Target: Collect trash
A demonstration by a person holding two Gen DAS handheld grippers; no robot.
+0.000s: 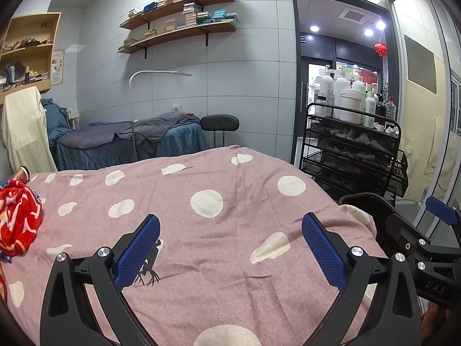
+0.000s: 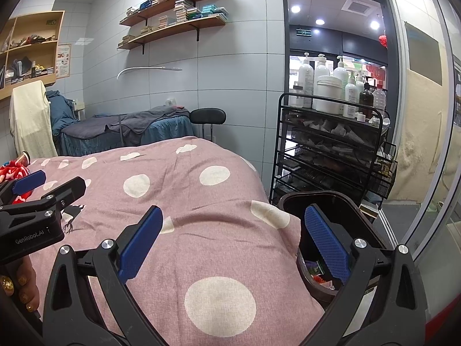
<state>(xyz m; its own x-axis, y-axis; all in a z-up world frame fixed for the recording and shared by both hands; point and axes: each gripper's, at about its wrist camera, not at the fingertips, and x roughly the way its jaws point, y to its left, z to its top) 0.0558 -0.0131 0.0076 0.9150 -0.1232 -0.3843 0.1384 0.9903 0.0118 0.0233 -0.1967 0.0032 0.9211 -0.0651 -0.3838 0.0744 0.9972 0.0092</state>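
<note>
"GenRobot.AI" stands on the left gripper (image 2: 28, 184) body, and "DA5" on the right gripper (image 1: 442, 213) body.

We're looking into a beauty or massage treatment room: two draped treatment beds, the near one (image 1: 219, 230) lying under a pink polka-dot cover, a black trolley (image 2: 331, 150) carrying pump bottles (image 2: 321, 72), wall shelves (image 1: 178, 14) holding stacked product boxes, a stool (image 1: 219, 122) standing by.

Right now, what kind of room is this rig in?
Probably a beauty or massage treatment room: a covered treatment bed by the far wall, a black cart loaded with pump bottles, and wall shelves stacked with product boxes.
</note>
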